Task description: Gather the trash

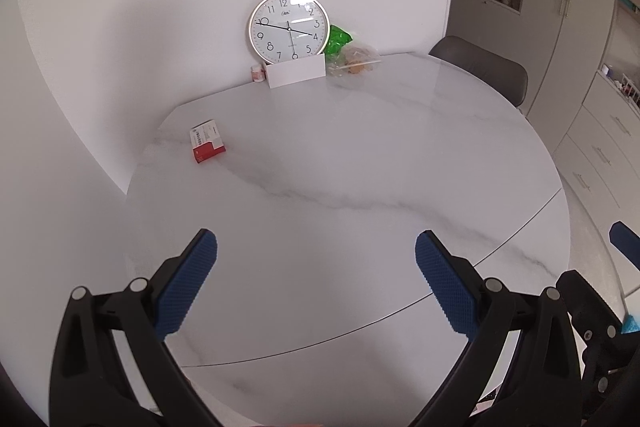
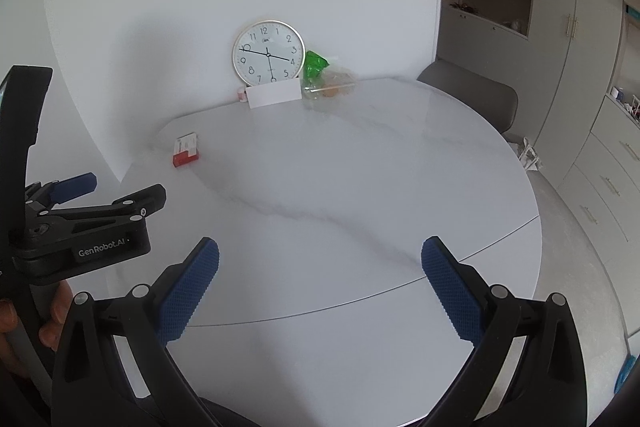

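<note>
A red and white small box lies near the far left edge of the white marble table. At the back by the wall sit a crumpled green bag and a clear plastic bag with food scraps. My left gripper hovers open over the near part of the table, nothing between its blue pads. My right gripper is open too, likewise over the near table. The left gripper also appears at the left of the right wrist view, held by a hand.
A round wall clock leans on the wall behind a white card, with a tiny jar beside it. A grey chair stands at the table's far right. Cabinets line the right side.
</note>
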`<state>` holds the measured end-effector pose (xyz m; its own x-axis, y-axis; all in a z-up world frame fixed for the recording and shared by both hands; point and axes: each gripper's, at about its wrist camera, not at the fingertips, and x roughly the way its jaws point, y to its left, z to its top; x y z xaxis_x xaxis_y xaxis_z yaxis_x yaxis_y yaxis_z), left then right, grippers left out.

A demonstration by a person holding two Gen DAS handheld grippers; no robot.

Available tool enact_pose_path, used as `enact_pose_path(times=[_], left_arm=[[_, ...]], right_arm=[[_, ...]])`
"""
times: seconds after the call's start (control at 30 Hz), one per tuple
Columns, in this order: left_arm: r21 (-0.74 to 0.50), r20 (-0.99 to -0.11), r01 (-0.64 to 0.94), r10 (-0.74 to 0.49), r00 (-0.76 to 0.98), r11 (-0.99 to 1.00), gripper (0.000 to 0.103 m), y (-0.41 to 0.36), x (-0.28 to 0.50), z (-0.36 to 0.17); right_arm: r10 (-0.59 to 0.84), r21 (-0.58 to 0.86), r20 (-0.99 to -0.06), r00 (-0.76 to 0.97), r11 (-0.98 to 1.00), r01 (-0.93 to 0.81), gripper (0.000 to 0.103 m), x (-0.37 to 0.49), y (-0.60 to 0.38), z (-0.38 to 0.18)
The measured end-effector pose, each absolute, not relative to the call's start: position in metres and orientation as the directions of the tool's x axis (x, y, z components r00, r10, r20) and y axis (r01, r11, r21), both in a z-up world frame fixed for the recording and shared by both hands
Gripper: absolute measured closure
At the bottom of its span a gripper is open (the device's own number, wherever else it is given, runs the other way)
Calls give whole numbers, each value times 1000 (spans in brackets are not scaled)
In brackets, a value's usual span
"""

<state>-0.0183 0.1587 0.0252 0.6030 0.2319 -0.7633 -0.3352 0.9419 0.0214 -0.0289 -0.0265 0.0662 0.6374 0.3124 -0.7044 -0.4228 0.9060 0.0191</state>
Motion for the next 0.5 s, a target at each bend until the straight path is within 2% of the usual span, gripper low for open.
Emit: enact_pose_path(times=[0.5], left_arm=[[16, -766, -319, 216, 605, 948, 8, 156, -19, 24]], right_arm=[[301, 24, -711, 636, 914, -406, 2, -27, -34, 64]])
